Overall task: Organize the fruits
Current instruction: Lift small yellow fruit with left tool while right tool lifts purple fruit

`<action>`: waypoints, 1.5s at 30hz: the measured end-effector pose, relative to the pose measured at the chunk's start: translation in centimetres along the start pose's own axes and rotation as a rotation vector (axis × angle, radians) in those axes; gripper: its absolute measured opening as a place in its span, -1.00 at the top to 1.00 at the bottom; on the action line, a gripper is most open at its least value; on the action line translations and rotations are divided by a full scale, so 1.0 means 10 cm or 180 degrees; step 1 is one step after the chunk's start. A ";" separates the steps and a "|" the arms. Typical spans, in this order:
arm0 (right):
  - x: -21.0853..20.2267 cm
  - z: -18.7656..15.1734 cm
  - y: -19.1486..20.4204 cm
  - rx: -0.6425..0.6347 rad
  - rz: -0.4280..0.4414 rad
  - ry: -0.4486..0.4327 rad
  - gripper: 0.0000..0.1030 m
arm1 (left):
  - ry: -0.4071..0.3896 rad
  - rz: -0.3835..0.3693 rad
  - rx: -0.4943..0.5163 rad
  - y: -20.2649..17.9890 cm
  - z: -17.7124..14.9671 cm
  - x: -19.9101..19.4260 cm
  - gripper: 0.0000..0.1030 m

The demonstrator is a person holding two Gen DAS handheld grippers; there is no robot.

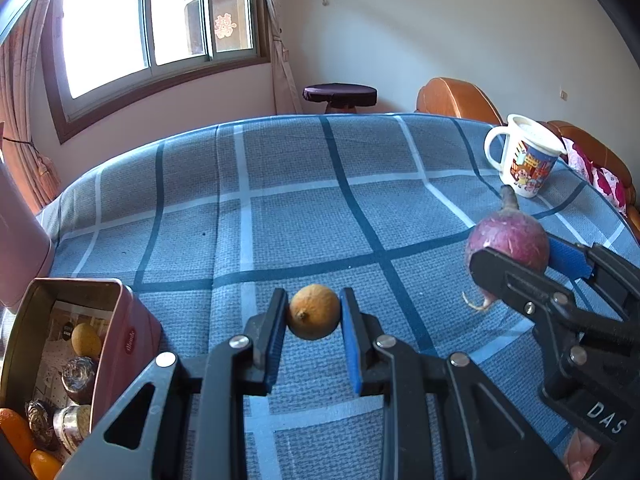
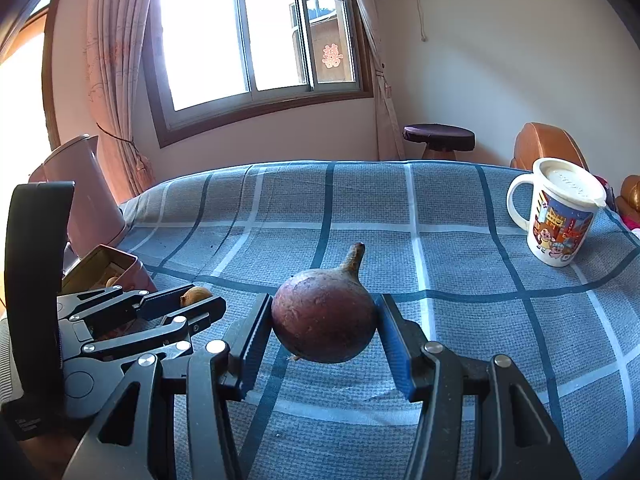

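Observation:
My left gripper point(image 1: 314, 312) is shut on a small round orange-yellow fruit point(image 1: 314, 312), its blue pads pressed on both sides just above the checked cloth. A purple radish point(image 2: 324, 316) with a long tail is clamped in my right gripper point(image 2: 324, 320), which is shut on it. From the left wrist view the radish point(image 1: 507, 240) and the right gripper point(image 1: 520, 264) show at the right. Seen from the right wrist, the left gripper point(image 2: 192, 300) lies at the left with the small fruit point(image 2: 195, 294) between its fingers.
A pink metal tin point(image 1: 116, 312) stands open at the left with a yellow fruit point(image 1: 85, 340) and foil-wrapped items inside; orange fruits point(image 1: 16, 432) lie beside it. A cartoon mug point(image 2: 560, 216) with a lid stands at the far right. A pink bin point(image 2: 84, 196) is behind the tin.

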State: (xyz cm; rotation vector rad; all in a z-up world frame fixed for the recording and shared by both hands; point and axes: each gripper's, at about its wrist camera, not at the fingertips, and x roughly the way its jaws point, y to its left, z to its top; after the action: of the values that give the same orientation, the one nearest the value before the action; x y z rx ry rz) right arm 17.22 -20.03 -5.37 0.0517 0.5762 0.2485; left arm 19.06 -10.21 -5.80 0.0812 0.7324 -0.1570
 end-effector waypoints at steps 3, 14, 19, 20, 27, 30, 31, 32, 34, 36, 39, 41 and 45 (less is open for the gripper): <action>-0.03 0.00 0.01 -0.0006 -0.0003 -0.0044 -0.06 | -0.0044 0.0013 -0.0012 0.01 0.00 -0.03 0.47; -0.11 0.00 0.06 -0.0092 -0.0008 -0.0185 -0.06 | -0.0178 0.0056 -0.0027 0.02 -0.01 -0.11 0.47; -0.14 -0.01 0.07 -0.0118 -0.0011 -0.0244 -0.06 | -0.0277 0.0104 -0.0009 0.01 -0.03 -0.17 0.47; -0.15 -0.01 0.07 -0.0125 -0.0012 -0.0259 -0.06 | -0.0303 0.0112 0.0000 0.00 -0.03 -0.19 0.47; -0.19 -0.01 0.10 -0.0159 -0.0029 -0.0335 -0.06 | -0.0406 0.0149 0.0047 -0.03 -0.03 -0.25 0.47; -0.20 -0.02 0.10 -0.0170 -0.0035 -0.0363 -0.06 | -0.0431 0.0157 0.0047 -0.03 -0.03 -0.27 0.47; -0.21 -0.02 0.11 -0.0176 -0.0037 -0.0373 -0.06 | -0.0443 0.0156 0.0048 -0.03 -0.03 -0.27 0.47; -0.22 -0.02 0.11 -0.0183 -0.0040 -0.0383 -0.06 | -0.0454 0.0157 0.0051 -0.03 -0.04 -0.28 0.47; -0.23 -0.02 0.12 -0.0196 -0.0045 -0.0404 -0.06 | -0.0476 0.0161 0.0057 -0.03 -0.04 -0.29 0.47; -0.24 -0.03 0.14 -0.0210 -0.0049 -0.0426 -0.06 | -0.0495 0.0163 0.0058 -0.03 -0.05 -0.30 0.47; -0.27 -0.04 0.16 -0.0237 -0.0056 -0.0469 -0.06 | -0.0515 0.0161 0.0047 -0.03 -0.05 -0.31 0.47; -0.29 -0.04 0.16 -0.0261 -0.0056 -0.0499 -0.06 | -0.0531 0.0160 0.0037 -0.02 -0.06 -0.33 0.47; -0.32 -0.04 0.19 -0.0299 -0.0067 -0.0559 -0.06 | -0.0577 0.0174 0.0035 -0.02 -0.07 -0.36 0.47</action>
State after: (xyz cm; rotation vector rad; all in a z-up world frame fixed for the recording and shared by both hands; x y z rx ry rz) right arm 13.97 -19.02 -3.81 -0.0232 0.3898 0.2476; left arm 15.94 -9.89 -3.91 0.0962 0.5479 -0.1145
